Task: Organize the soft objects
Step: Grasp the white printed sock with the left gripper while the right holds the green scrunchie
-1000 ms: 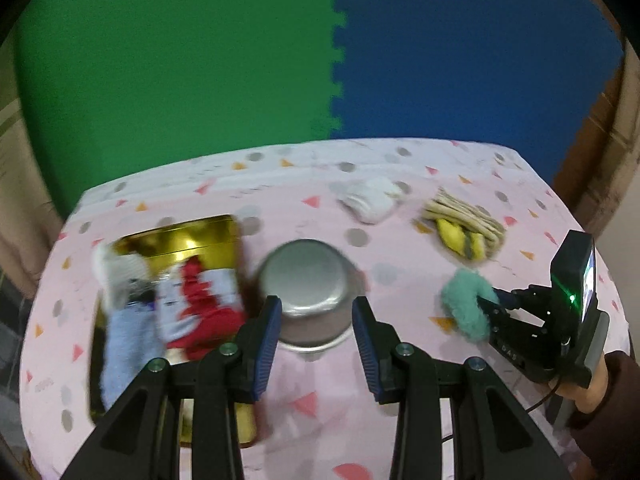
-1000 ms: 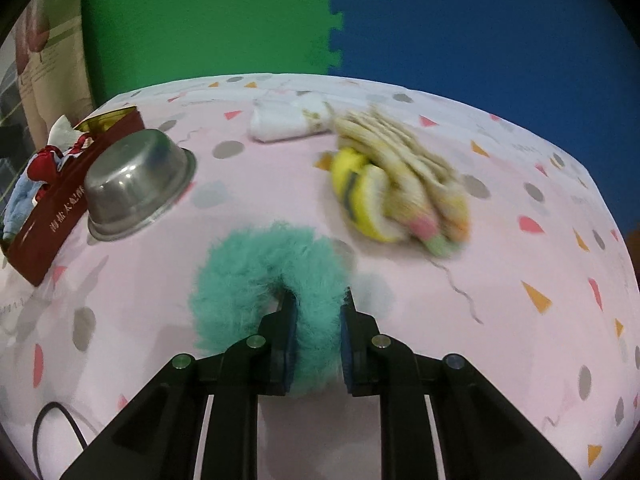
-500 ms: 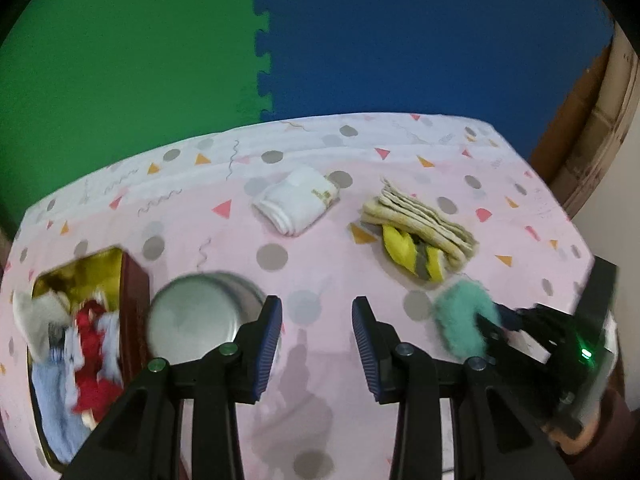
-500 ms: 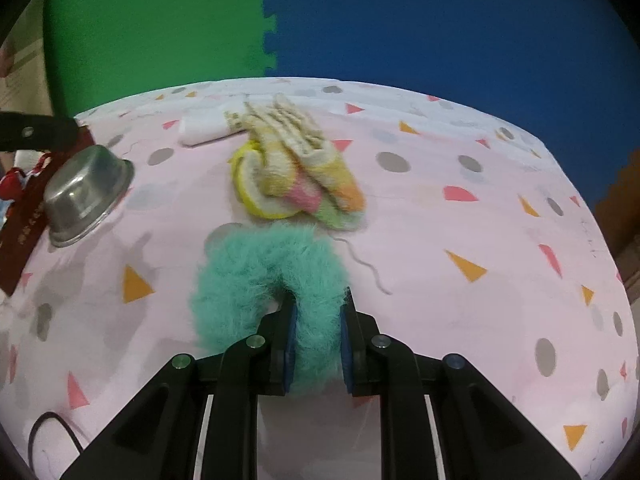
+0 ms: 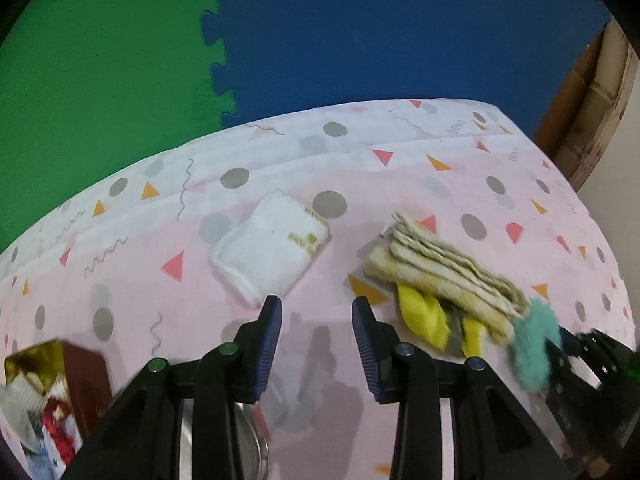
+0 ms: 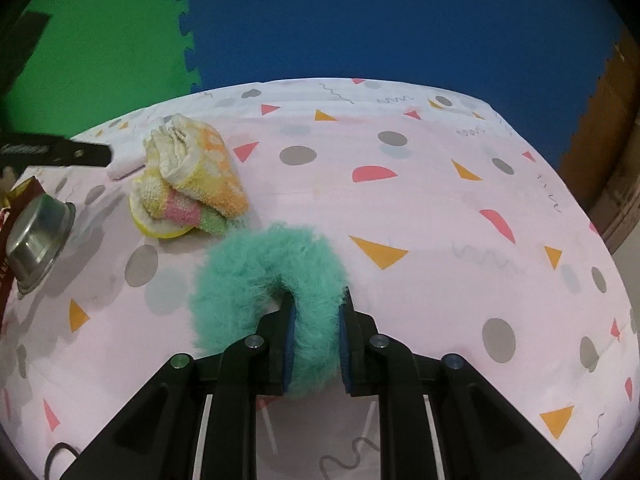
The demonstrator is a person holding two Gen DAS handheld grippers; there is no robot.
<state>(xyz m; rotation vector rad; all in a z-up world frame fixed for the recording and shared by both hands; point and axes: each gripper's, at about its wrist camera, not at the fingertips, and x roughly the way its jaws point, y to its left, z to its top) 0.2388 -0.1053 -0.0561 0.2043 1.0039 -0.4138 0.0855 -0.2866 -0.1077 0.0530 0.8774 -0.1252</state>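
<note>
1. Pink cloth point(image 6: 420, 208) with dots and triangles covers the table; behind it stand a green mat point(image 5: 100, 80) and a blue mat point(image 5: 380, 32), joined by a jigsaw seam.
2. At the right, past the table's far corner, brown cardboard point(image 5: 588, 92) stands close to the edge.
3. Right gripper point(image 6: 317, 344) is clamped on a fluffy teal ring point(image 6: 256, 276), which hangs in front of its jaws above the cloth.
4. Right of the ring the cloth is bare out to the rounded table edge.
5. Left gripper point(image 5: 317, 344) has its jaws apart with nothing between them, only cloth beneath.
6. Just beyond its left finger lies a folded white cloth point(image 5: 272, 248); well apart to the right lies a pile of towels point(image 5: 440, 272) over something yellow.
7. In the left view the ring's blurred fur sits right at the pile's near end; contact cannot be told.
8. Steel bowl point(image 6: 36, 240), upside down, sits near the left edge, beside a red box point(image 5: 84, 376) with soft items in it.
</note>
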